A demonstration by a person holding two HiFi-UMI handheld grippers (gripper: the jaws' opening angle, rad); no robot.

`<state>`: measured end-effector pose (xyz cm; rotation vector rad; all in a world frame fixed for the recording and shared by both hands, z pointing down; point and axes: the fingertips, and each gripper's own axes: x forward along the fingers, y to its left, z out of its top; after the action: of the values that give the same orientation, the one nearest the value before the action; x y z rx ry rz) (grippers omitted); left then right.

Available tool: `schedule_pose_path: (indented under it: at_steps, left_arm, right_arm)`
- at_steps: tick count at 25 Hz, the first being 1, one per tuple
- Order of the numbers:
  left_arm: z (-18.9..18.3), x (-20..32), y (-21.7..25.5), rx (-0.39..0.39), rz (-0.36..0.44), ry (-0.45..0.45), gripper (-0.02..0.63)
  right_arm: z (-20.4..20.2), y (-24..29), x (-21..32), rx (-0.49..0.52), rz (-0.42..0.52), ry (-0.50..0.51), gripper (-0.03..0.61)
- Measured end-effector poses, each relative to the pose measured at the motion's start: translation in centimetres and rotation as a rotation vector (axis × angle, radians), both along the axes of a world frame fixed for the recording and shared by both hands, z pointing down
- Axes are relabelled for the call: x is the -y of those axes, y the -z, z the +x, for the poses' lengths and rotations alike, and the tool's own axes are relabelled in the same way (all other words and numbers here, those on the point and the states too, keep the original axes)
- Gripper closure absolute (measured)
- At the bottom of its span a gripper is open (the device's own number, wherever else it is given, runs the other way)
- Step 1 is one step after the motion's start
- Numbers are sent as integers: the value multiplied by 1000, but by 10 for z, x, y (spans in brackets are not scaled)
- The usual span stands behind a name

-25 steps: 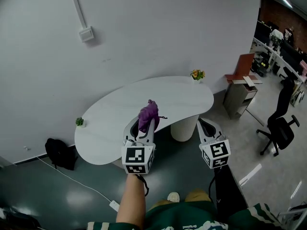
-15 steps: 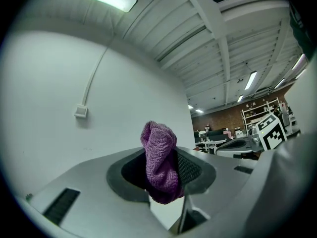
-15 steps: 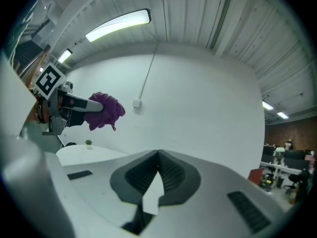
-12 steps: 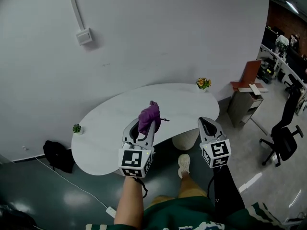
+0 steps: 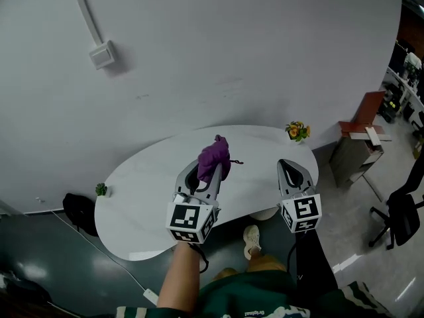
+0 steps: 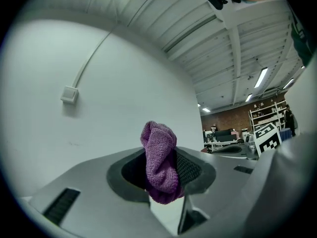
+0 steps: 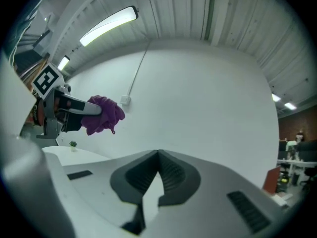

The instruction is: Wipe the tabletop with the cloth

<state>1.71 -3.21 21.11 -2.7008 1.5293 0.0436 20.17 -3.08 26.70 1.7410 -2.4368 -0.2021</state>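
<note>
A bunched purple cloth [image 5: 215, 159] sticks up from the tips of my left gripper [image 5: 211, 171], which is shut on it above the near part of the white curved tabletop [image 5: 146, 184]. In the left gripper view the cloth [image 6: 159, 160] fills the gap between the jaws. My right gripper [image 5: 287, 166] hangs to the right, over the table's front edge, shut with nothing in it. Its jaws meet at the tip in the right gripper view [image 7: 158, 155], where the cloth [image 7: 103, 114] shows at the left, clear of the table.
A tiny green plant [image 5: 101, 189] stands at the table's left end and a flower pot [image 5: 297, 130] at its far right. A black bag [image 5: 78, 211] lies on the floor to the left. At the right are a cabinet [image 5: 358, 150] and an office chair [image 5: 405, 211].
The person has stepped closer to the table, which now lies under both grippers. The left gripper still holds the cloth and the right stays shut.
</note>
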Motion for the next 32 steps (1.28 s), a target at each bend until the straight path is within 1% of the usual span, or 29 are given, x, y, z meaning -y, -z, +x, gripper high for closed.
schedule_pose_path:
  at_steps: [4,9,12,15,18,21,24,28,30,32]
  left_arm:
    - [22,58,-1,36,-15,15,480]
    - [46,121,-12,77,-39,24,479]
    - [59,152,-24,95,-60,17,477]
    - [70,186,-34,89,-84,22,477]
    - [81,219,-47,83,-113,21,477]
    - [91,247,-67,36,-164,17,479]
    - [99,275,-94,-7,-247,26,479]
    - [112,310,-132,-8,-312,32,482]
    - [119,326,-155,-22,-366,31,482]
    - [125,340,-178,-19,-421,36,483]
  right_arm:
    - [17,-2,61,35,-9,20,577]
    - [35,-15,124,72,-38,19,577]
    - [38,-27,154,51,-57,44,577]
    - [41,-43,184,24,-84,59,577]
    - [45,-59,212,27,-120,67,577]
    - [46,-79,235,27,-162,81,575]
    - [43,-99,257,44,-199,101,575]
    - [39,-130,283,65,-265,109,575]
    - [38,-145,295,67,-300,105,575]
    - [36,-161,306,76,-334,100,575]
